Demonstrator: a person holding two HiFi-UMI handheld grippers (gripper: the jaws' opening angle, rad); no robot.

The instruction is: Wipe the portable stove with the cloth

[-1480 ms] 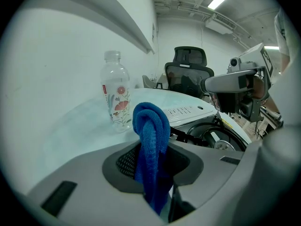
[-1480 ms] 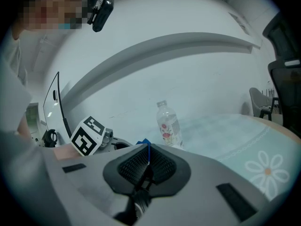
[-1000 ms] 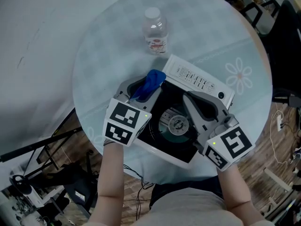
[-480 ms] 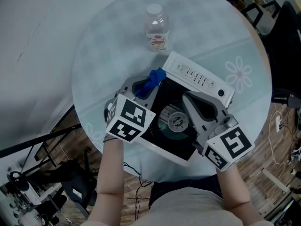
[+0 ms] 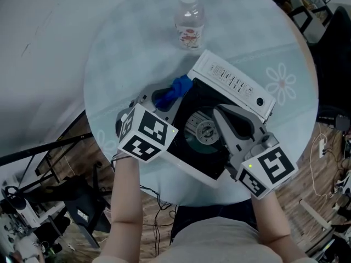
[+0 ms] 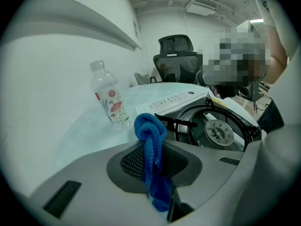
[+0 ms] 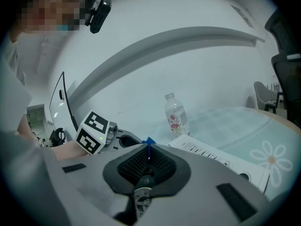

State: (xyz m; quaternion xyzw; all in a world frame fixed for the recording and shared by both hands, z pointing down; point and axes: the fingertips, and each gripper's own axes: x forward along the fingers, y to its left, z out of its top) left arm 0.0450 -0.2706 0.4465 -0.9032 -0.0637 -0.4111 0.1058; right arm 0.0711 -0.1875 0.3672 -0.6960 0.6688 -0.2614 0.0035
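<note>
My left hand-held gripper point(image 5: 167, 97) is clamped tight on the blue cloth point(image 6: 150, 128), which bunches into a knot just past the jaw tips and hangs down between the pads. That knot sits at the far-left corner of the portable stove point(image 5: 236, 86), so everything I have to wipe lies to its right and nearer to me. The black top, with the round burner point(image 5: 206, 130) in the middle, runs slantwise across the table point(image 5: 120, 48), and the white control strip lies along its far-right edge. The left side is the arm for the job, since it carries the cloth. My right hand-held gripper point(image 5: 222, 114) lies over the right part of the black top with its jaws together and nothing between them; whether it presses on the stove I cannot tell. I judge the raised pan-support prongs point(image 6: 181, 123) around the burner likeliest to snag the cloth, and my right hand-held gripper blocks that side. The water bottle point(image 5: 190, 22) stands farther off, well apart.
</note>
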